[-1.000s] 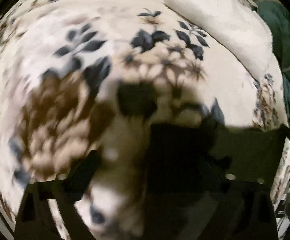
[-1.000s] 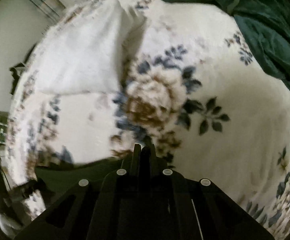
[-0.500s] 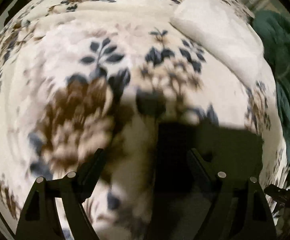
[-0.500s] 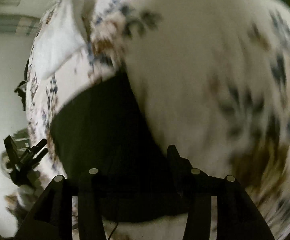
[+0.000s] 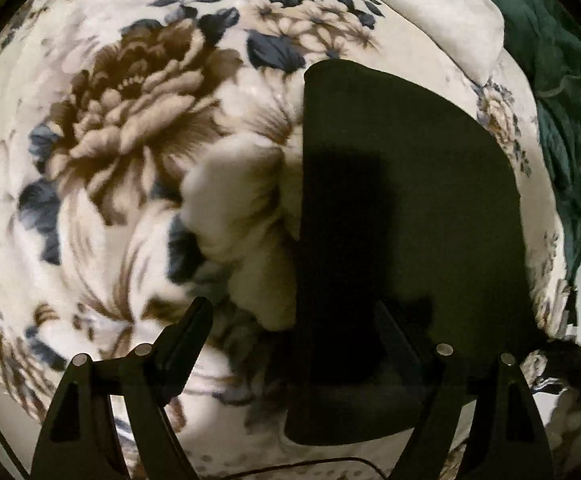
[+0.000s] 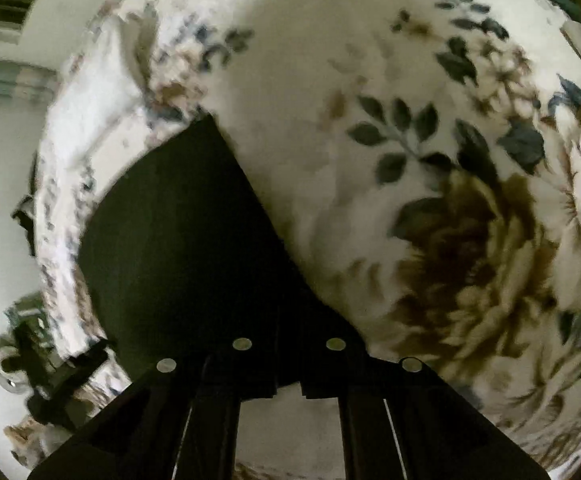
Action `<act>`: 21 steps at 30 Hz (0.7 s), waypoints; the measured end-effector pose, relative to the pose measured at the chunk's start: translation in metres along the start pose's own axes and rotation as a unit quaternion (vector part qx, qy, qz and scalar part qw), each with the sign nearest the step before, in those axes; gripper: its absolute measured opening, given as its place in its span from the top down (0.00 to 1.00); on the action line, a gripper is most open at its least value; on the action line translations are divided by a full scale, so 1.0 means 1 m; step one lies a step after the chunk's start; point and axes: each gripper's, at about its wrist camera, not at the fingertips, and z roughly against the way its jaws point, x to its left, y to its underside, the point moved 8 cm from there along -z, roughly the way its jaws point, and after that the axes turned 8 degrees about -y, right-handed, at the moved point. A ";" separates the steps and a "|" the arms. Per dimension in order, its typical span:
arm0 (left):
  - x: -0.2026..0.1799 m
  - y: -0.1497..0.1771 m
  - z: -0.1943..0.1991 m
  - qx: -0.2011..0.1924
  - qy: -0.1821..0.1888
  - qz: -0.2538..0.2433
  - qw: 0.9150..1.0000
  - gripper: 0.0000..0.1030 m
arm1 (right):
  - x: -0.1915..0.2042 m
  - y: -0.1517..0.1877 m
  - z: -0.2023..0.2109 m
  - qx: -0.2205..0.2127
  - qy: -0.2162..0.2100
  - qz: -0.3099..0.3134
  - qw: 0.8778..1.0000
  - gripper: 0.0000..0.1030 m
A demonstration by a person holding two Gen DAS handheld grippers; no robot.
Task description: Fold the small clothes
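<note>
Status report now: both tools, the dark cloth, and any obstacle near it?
Left tool open, over the dark cloth edge. Right tool nearly shut at the cloth's near edge; grip unclear. Cloth flat on floral blanket. Blanket bump beside cloth.

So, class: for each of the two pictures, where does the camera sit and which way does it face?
Left wrist: on the left gripper, looking down at the flowered blanket and dark cloth; both spread fingers show.
Right wrist: on the right gripper, facing the same cloth; its fingers sit close together at the cloth's edge.
Shared: cloth, blanket, white pillow.
</note>
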 end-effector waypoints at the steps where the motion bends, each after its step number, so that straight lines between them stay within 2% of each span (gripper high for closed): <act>1: -0.001 -0.003 -0.001 0.001 0.009 0.003 1.000 0.20 | -0.005 0.000 -0.009 0.016 0.004 -0.005 1.000 0.93; 3: -0.016 -0.010 -0.013 0.008 0.036 0.013 0.999 0.20 | -0.009 0.005 -0.033 0.075 0.000 -0.002 0.997 0.92; 6: -0.023 -0.018 -0.020 0.009 0.077 0.027 0.997 0.20 | -0.012 -0.007 -0.035 0.096 -0.030 -0.009 0.995 0.62; 8: -0.028 -0.022 -0.025 0.007 0.108 0.025 0.994 0.20 | -0.009 -0.027 -0.026 0.070 -0.084 -0.011 0.994 0.28; 9: -0.031 -0.024 -0.031 0.009 0.123 0.022 0.992 0.20 | -0.008 -0.033 -0.027 0.068 -0.110 -0.014 0.991 0.22; 12: -0.040 -0.027 -0.045 0.021 0.148 0.015 0.989 0.19 | -0.002 -0.050 -0.053 0.096 -0.174 -0.015 0.980 0.20; 15: -0.040 -0.029 -0.050 0.022 0.172 0.011 0.985 0.11 | 0.008 -0.050 -0.085 0.143 -0.200 0.009 0.969 0.18; 17: -0.044 -0.032 -0.052 0.024 0.192 0.017 0.981 0.05 | 0.015 -0.047 -0.092 0.154 -0.213 0.023 0.964 0.15; 18: -0.047 -0.033 -0.053 0.022 0.200 0.017 0.979 0.02 | 0.023 -0.045 -0.093 0.161 -0.236 0.029 0.958 0.15; 21: -0.057 -0.038 -0.054 0.017 0.204 0.010 0.979 0.02 | 0.041 -0.035 -0.096 0.180 -0.262 0.049 0.947 0.15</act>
